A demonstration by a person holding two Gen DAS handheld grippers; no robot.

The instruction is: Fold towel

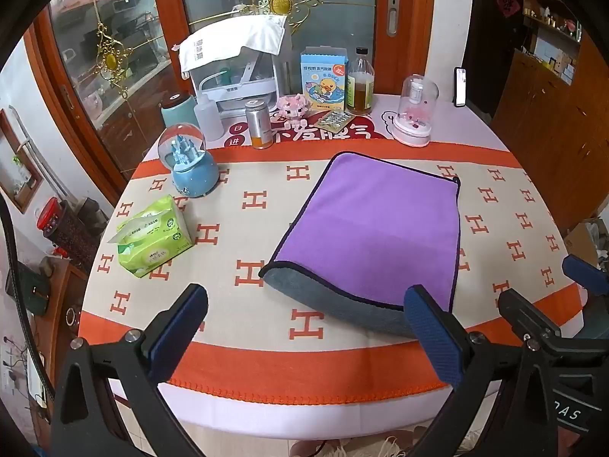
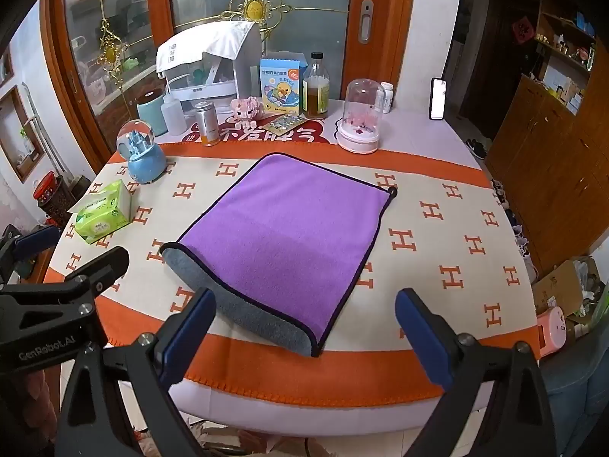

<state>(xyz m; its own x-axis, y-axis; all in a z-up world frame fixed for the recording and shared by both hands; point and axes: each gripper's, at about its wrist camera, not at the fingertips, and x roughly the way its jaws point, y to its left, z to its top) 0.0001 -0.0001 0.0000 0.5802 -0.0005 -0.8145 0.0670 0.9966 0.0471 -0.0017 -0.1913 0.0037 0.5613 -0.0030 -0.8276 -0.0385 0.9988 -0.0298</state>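
A purple towel [image 1: 375, 224] with a dark hem lies on the table, folded over so its grey underside [image 1: 331, 297] shows along the near edge. It also shows in the right wrist view [image 2: 289, 236]. My left gripper [image 1: 304, 327] is open and empty, hovering just in front of the towel's near edge. My right gripper [image 2: 304, 327] is open and empty, also just in front of that edge, to the right of the left one. The right gripper shows at the right edge of the left wrist view [image 1: 544, 297].
The round table has an orange-and-cream H-pattern cloth [image 1: 228, 228]. A green tissue pack [image 1: 152, 240] and a blue snow globe [image 1: 190, 163] stand at the left. Bottles, a duck box [image 1: 323, 80], a glass dome [image 1: 416, 110] and a phone [image 1: 460, 85] line the far side.
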